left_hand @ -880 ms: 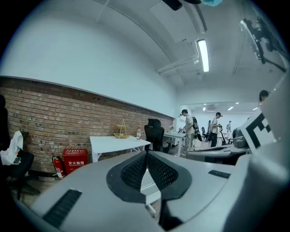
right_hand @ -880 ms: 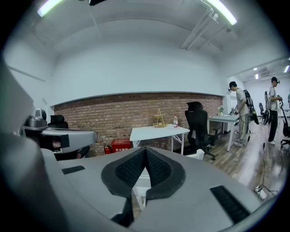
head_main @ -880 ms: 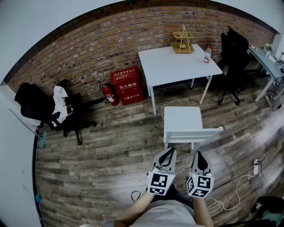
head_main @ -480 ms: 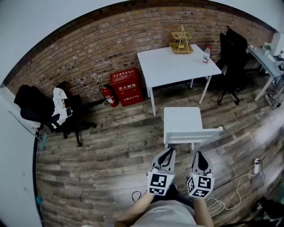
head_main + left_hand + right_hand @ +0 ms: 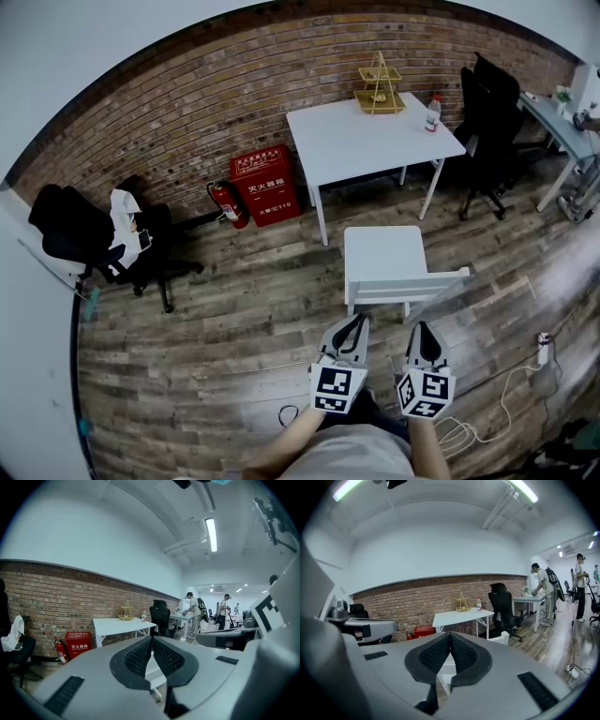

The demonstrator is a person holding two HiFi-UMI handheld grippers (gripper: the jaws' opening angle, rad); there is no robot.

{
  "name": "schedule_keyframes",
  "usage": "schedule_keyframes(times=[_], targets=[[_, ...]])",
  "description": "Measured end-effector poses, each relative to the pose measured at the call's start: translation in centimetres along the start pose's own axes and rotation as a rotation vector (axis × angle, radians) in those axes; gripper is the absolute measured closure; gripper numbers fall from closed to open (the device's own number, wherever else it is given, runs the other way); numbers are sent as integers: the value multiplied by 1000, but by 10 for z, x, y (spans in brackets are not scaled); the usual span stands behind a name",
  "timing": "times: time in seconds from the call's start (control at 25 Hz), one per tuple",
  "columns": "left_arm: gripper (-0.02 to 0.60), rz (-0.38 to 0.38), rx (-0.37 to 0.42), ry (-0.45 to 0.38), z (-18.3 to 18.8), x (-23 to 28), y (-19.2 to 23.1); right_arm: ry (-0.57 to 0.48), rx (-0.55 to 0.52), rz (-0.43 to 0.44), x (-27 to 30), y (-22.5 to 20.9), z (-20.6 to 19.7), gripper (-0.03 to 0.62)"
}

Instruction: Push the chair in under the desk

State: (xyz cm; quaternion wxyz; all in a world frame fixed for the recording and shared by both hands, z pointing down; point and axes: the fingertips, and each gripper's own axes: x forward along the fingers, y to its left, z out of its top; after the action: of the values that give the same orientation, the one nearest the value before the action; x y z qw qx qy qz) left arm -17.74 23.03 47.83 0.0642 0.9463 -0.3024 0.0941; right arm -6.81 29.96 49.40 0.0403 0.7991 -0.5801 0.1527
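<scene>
A white chair (image 5: 386, 261) stands on the wooden floor in the head view, its seat toward the white desk (image 5: 370, 141) and its backrest (image 5: 411, 286) toward me. A strip of floor separates chair and desk. My left gripper (image 5: 362, 319) and right gripper (image 5: 421, 325) hover just behind the backrest, side by side, both shut and holding nothing. In the left gripper view the shut jaws (image 5: 152, 638) point at the desk (image 5: 123, 624). The right gripper view shows its shut jaws (image 5: 450, 634) and the desk (image 5: 461, 616) beyond.
On the desk stand a gold wire rack (image 5: 380, 84) and a bottle (image 5: 432, 113). A red fire-equipment box (image 5: 264, 183) and extinguisher (image 5: 221, 202) sit by the brick wall. Black office chairs stand left (image 5: 103, 236) and right (image 5: 487, 112). Cables and a power strip (image 5: 541, 349) lie at lower right.
The view has shifted slightly, so the desk and chair sit a little further left in the frame. The grippers keep their place behind the backrest, still shut.
</scene>
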Motion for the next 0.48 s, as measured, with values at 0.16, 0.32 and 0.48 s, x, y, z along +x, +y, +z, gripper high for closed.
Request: schedule_keyframes(times=[0.16, 0.32, 0.48], targets=[[557, 11, -6, 22, -10, 7, 0, 13, 4, -15, 4, -15, -8, 577], [557, 24, -20, 48, -14, 15, 2, 45, -2, -14, 7, -31, -14, 577], [556, 43, -23, 53, -17, 20, 5, 66, 4, -16, 9, -49, -19, 577]])
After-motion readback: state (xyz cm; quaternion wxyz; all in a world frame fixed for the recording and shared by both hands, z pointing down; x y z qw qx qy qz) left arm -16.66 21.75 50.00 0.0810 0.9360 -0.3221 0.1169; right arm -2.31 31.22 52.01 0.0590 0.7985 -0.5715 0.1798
